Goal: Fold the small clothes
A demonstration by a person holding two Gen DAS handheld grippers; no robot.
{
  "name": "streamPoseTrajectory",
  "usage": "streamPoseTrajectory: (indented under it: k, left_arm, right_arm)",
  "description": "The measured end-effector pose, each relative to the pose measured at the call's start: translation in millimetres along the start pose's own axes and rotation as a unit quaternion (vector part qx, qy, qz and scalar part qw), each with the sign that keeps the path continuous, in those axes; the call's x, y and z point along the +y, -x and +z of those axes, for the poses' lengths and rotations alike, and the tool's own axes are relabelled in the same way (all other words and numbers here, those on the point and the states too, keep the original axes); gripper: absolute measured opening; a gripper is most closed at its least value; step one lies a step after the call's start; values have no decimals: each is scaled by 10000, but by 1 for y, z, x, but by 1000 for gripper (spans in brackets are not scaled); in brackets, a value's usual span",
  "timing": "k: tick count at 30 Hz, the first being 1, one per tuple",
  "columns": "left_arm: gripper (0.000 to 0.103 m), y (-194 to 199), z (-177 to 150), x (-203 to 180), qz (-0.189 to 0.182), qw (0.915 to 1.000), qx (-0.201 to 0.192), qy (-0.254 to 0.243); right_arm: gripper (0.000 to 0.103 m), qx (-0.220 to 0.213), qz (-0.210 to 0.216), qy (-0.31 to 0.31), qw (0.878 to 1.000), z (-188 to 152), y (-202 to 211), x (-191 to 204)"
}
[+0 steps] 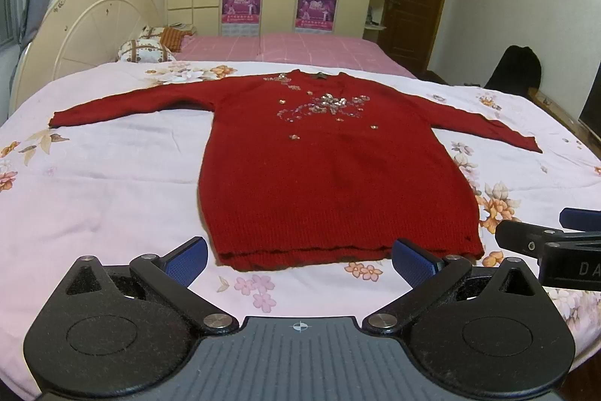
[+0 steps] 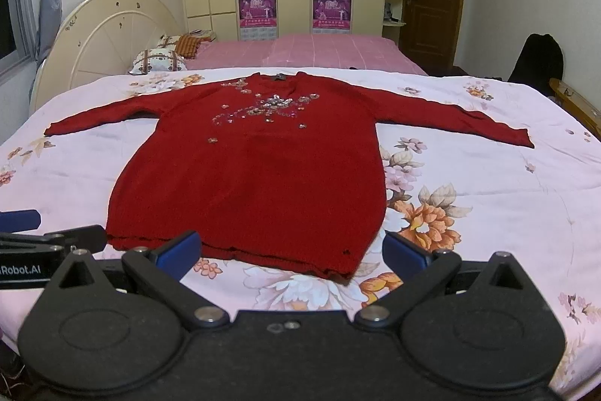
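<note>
A red knit sweater (image 1: 330, 171) with sequin flowers on the chest lies flat, face up, on the floral bedspread, both sleeves spread sideways and the hem nearest me. It also shows in the right wrist view (image 2: 255, 183). My left gripper (image 1: 300, 260) is open and empty, just short of the hem's middle. My right gripper (image 2: 293, 250) is open and empty, hovering at the hem's right part. The right gripper's side shows at the right edge of the left wrist view (image 1: 556, 247).
The pink floral bedspread (image 1: 112, 183) covers the near bed. A second pink bed (image 1: 293, 47), pillows (image 1: 146, 49) and a cream headboard (image 1: 86, 25) lie behind. A wardrobe, a door and a black bag (image 1: 514, 66) stand at the back.
</note>
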State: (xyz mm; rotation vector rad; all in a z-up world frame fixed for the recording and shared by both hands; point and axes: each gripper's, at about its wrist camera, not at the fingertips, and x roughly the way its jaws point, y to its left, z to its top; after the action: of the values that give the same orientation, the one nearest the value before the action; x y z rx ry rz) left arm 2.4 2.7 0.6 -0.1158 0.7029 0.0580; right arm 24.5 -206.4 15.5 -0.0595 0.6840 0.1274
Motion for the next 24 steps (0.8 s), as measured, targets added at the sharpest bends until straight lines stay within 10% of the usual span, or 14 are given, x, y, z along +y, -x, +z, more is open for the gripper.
streamPoseTrajectory:
  k: [24]
  left_arm:
    - [103, 2, 2, 6, 6, 10000, -10, 12]
  right_arm:
    - [102, -15, 9, 29, 10000, 1, 0, 7]
